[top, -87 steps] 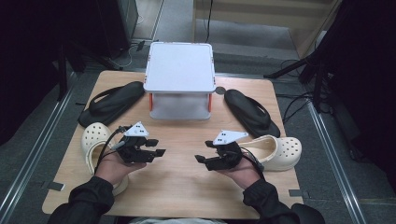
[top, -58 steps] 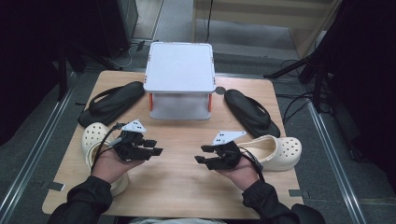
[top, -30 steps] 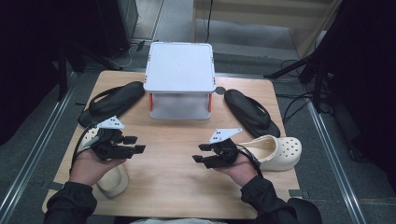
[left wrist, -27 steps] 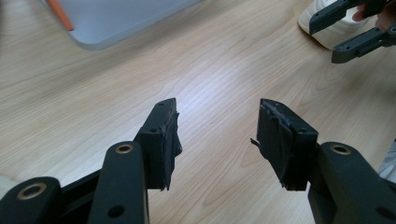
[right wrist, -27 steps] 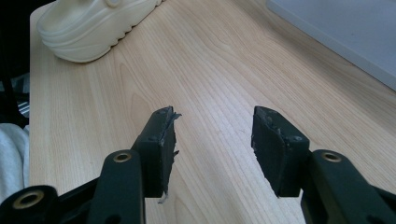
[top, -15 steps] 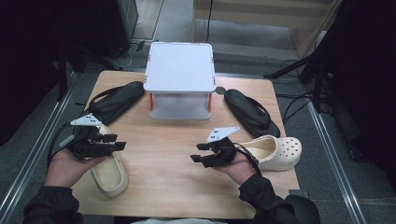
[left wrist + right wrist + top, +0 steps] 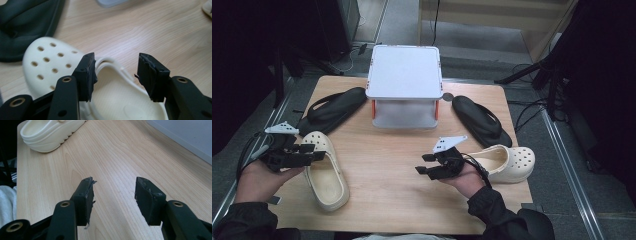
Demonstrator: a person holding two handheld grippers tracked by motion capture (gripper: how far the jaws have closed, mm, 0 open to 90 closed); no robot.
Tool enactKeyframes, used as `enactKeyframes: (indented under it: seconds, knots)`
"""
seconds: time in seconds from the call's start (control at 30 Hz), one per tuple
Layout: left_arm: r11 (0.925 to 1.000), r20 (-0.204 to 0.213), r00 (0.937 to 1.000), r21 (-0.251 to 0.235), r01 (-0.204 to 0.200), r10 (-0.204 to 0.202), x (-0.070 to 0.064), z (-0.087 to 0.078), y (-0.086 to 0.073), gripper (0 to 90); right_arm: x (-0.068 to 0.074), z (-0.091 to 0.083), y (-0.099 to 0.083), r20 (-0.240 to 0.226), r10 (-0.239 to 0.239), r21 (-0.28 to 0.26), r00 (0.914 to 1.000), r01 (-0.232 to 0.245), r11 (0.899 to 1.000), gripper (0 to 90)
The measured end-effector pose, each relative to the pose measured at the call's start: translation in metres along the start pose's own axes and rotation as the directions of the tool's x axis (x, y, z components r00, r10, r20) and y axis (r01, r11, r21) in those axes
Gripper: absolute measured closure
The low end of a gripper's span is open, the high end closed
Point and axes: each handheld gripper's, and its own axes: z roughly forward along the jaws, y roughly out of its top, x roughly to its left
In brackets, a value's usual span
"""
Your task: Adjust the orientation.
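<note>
jaws of left gripper [image 7: 116, 75] parted over cream clog [image 7: 62, 75]; seemingly untouched

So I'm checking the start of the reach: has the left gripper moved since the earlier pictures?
Yes. The left gripper has swung outward toward the table's left edge, away from the white stand, and is open over the cream clog.

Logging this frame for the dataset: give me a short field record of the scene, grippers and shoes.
surface: wooden table
left gripper: open, jaws over the heel opening of the left cream clog, not closed on it
right gripper: open, above bare wood near the table's middle, holding nothing
right cream clog: on the table just behind the right hand
black sandals: left black sandal, right black sandal, one each side of the rack
white rack: at the table's far edge, centre
</note>
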Motion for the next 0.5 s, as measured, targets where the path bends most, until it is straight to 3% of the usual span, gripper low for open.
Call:
enactKeyframes:
  seconds: [0.1,0.3,0.5]
  knots:
    - [1.0,-0.022,0.9998,0.003,0.002,-0.002,0.006,0.001,-0.004,49.1,0.0,0.001,0.0,0.0,-0.002,0.005,1.0,0.002,1.0,49.6]
    - [0.9997,-0.009,1.0,0.024,0.005,-0.005,0.012,0.014,-0.011,49.6,0.0,0.001,0.0,-0.003,-0.003,0.006,1.0,0.003,1.0,49.4]
    - [0.9983,-0.038,0.999,0.053,0.024,-0.022,0.019,0.025,-0.017,50.2,0.0,0.001,0.0,-0.002,0.002,0.008,1.0,-0.002,1.0,49.3]
